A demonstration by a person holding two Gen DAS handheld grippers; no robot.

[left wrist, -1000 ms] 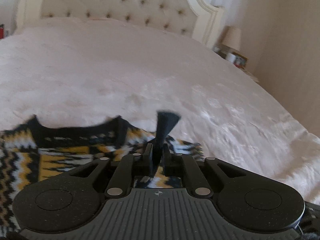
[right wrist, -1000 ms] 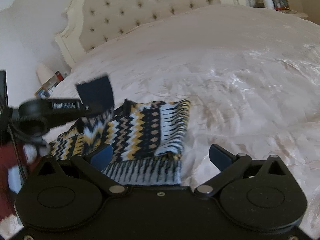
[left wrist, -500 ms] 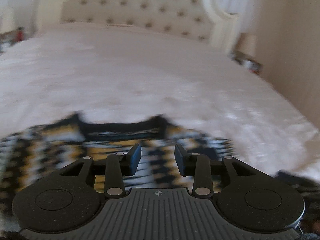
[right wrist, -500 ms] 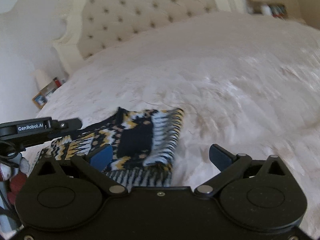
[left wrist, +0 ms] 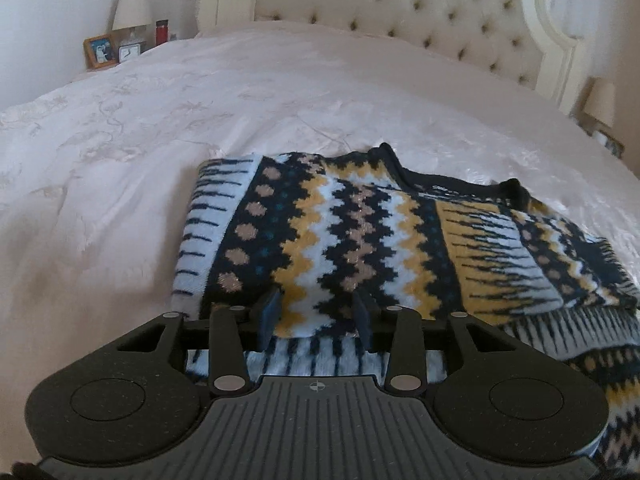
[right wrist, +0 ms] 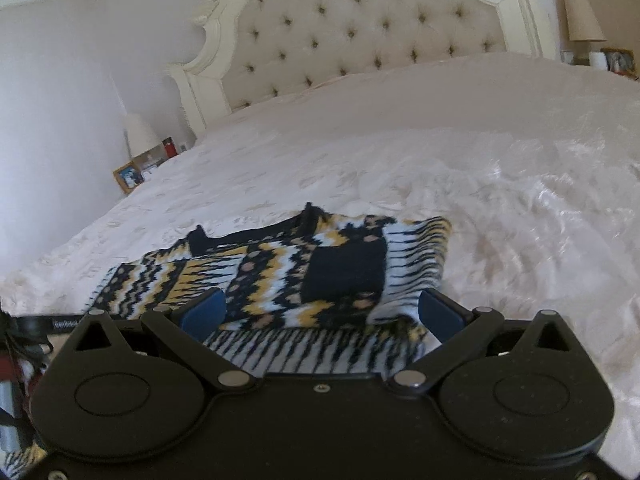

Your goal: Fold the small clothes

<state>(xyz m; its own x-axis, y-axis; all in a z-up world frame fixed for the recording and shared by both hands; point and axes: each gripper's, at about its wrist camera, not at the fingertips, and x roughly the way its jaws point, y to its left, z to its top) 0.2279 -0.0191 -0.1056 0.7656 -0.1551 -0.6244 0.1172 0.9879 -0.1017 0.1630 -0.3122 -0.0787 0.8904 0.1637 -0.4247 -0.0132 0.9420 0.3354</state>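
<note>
A small knitted sweater [left wrist: 360,232] in navy, yellow and white zigzags lies folded on the bed. It also shows in the right wrist view as a sweater [right wrist: 280,272] with a dark sleeve end laid across its right half. My left gripper [left wrist: 316,314] hovers low over the sweater's near left edge. Its jaws are opening, and knit shows in the gap without being pinched. My right gripper [right wrist: 322,314] stands wide open over the near hem, with nothing gripped. The black bar of the left gripper [right wrist: 52,322] pokes in at the far left of the right wrist view.
The sweater rests on a pale satin bedspread [left wrist: 200,100] below a tufted headboard [right wrist: 360,28]. A nightstand holds a lamp [left wrist: 132,12], a photo frame [left wrist: 100,50] and a red bottle [left wrist: 161,32]. Another lamp [right wrist: 584,20] stands on the far side.
My left gripper let go of the dark sleeve end, opened, and swung down to the sweater's left edge. The sleeve now lies flat across the sweater. My right gripper dipped slightly closer.
</note>
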